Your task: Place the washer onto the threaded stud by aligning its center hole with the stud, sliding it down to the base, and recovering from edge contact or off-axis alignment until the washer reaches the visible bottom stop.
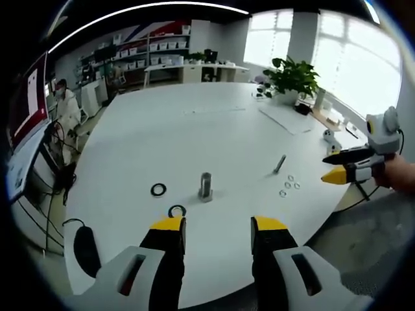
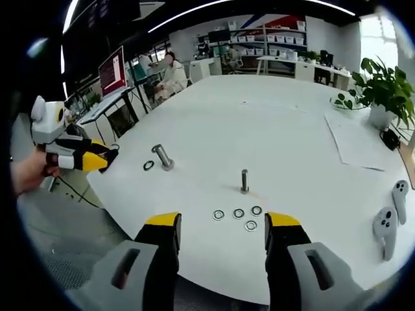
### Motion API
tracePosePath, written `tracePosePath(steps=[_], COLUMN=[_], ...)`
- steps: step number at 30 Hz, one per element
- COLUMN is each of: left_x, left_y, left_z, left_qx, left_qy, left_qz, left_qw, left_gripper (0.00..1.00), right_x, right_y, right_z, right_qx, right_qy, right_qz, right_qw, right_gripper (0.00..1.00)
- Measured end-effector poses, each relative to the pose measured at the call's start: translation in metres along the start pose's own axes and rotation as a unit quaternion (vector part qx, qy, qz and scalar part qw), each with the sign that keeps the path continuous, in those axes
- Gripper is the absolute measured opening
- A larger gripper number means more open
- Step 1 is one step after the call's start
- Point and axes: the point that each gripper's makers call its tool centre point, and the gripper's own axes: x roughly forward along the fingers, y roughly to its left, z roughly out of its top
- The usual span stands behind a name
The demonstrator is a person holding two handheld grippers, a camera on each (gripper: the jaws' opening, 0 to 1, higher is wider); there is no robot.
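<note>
A thin threaded stud (image 2: pixel 244 181) stands upright on the white table (image 2: pixel 272 129), just beyond my right gripper (image 2: pixel 222 227), whose jaws are open and empty. Several small metal washers (image 2: pixel 238 213) lie flat between that stud and the jaws. In the left gripper view the same stud (image 1: pixel 279 163) and washers (image 1: pixel 288 186) sit to the right. My left gripper (image 1: pixel 219 227) is open and empty, facing a thicker bolt (image 1: pixel 205 186) with two black rings (image 1: pixel 158 190) beside it. The right gripper (image 1: pixel 338 167) comes in at the table's right edge, held in a hand.
A potted plant (image 2: pixel 382 91) and a sheet of paper (image 2: pixel 356 146) lie at the far right. Two white controllers (image 2: pixel 387 230) rest near the right edge. The left gripper (image 2: pixel 97 160) hovers off the table's left edge. A person (image 2: pixel 172 74) sits at a desk beyond the table.
</note>
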Motion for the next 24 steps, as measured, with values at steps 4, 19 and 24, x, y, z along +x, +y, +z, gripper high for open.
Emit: tracePosePath(steps=[4, 19, 24], left_x=[0.000, 0.004, 0.007], left_y=[-0.001, -0.004, -0.004], left_z=[-0.002, -0.012, -0.017], left_qx=[-0.001, -0.015, -0.024], left_qy=[0.003, 0.030, 0.043], left_qz=[-0.002, -0.015, -0.019], left_qw=[1.0000, 0.9993, 0.9986], left_gripper=[0.39, 0.39, 0.39], right_x=[0.001, 0.001, 0.001], right_y=[-0.001, 0.004, 0.002], right_z=[-0.003, -0.003, -0.002], right_qx=[0.006, 0.008, 0.013], right_qy=[0.006, 0.008, 0.008], right_qz=[0.000, 0.008, 0.008], right_qw=[1.0000, 0.9999, 0.9999], right_gripper=[0.56, 0.56, 0.56])
